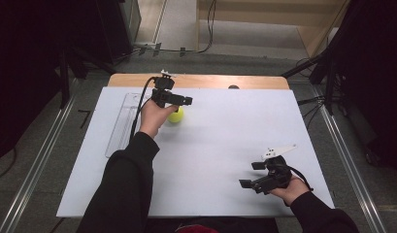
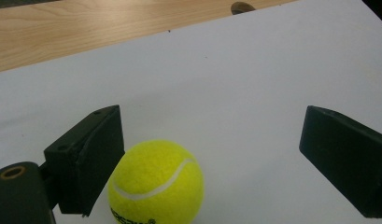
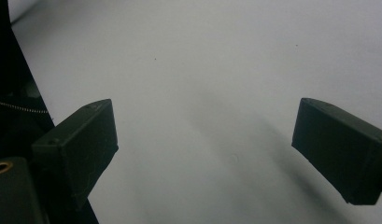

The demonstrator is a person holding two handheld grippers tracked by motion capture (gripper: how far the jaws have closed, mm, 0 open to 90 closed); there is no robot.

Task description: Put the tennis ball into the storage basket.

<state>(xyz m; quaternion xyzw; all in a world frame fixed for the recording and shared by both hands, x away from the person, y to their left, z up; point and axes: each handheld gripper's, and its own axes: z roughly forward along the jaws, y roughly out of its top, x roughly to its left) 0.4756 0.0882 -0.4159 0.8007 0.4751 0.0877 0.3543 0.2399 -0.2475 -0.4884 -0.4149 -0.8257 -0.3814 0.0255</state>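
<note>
A wide white rectangular board (image 1: 225,160) covers most of the light wooden table (image 1: 206,80). A clear plastic oblong tray (image 1: 122,121) lies along the board's nine o'clock edge. The black two-jaw left gripper (image 1: 179,100) sits toward eleven o'clock, jaws spread wide, with the fuzzy yellow-green tennis ball (image 2: 156,184) resting on the board between them; the ball sits just beside one jaw and well apart from the other, ungripped. The black two-jaw right gripper (image 1: 252,174) hovers near five o'clock, jaws apart over bare board, holding nothing.
</note>
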